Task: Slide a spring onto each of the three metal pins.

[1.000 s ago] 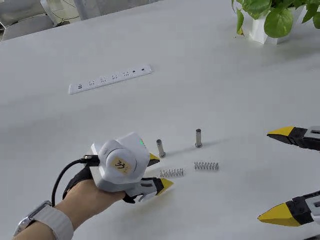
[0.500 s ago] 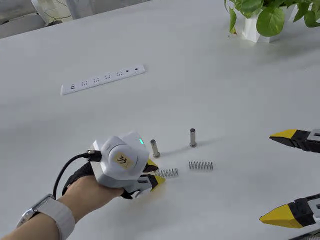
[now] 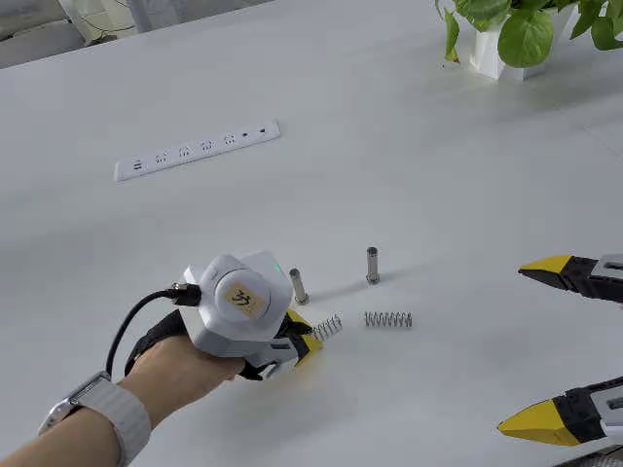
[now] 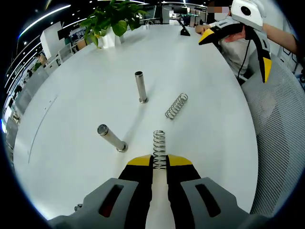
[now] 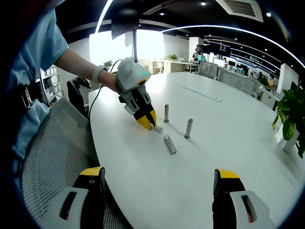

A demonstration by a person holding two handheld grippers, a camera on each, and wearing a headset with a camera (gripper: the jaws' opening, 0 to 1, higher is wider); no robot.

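My left gripper (image 3: 304, 342) is shut on one end of a small steel spring (image 3: 329, 326), which sticks out past the yellow tips (image 4: 159, 160) and slants up off the white table (image 3: 419, 175). Two upright metal pins stand just beyond: the nearer pin (image 3: 299, 286) (image 4: 110, 137) and the farther pin (image 3: 372, 265) (image 4: 140, 87). A second spring (image 3: 388, 318) (image 4: 176, 105) lies flat to the right of the held one. My right gripper (image 3: 511, 347) (image 5: 159, 174) hovers open at the right, well away from the pins.
A white power strip (image 3: 198, 150) lies at the back left. A potted plant (image 3: 506, 34) stands at the far right corner. A mesh chair (image 5: 52, 157) sits beside the table's near edge.
My left gripper's jaws, open around the near spring a second ago, have shut on it, and the spring's free end has swung up and to the left. The right gripper has hardly moved.
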